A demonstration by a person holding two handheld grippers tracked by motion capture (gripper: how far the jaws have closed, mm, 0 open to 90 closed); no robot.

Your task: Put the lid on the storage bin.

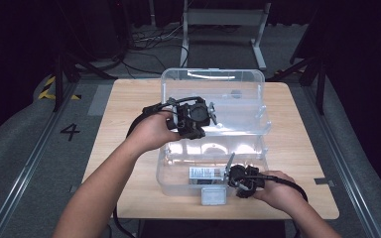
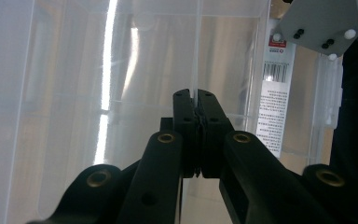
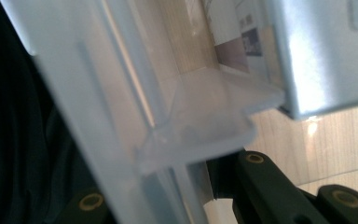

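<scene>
Over the clear plastic storage box on the desk: left gripper pinched on its inner divider wall, lifting; right gripper clamped narrowly on its front rim, steadying.

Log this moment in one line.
left gripper: shut on tray | right gripper: shut on box rim | lid: open

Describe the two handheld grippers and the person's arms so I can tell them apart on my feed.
Both the left gripper and the right gripper are black, each trailing a black cable. The jaws are black linkage arms with brass-coloured rivets. A grey three-cornered plate with white studs tops the right one. The forearms are bare, with no sleeves or gloves.
</scene>
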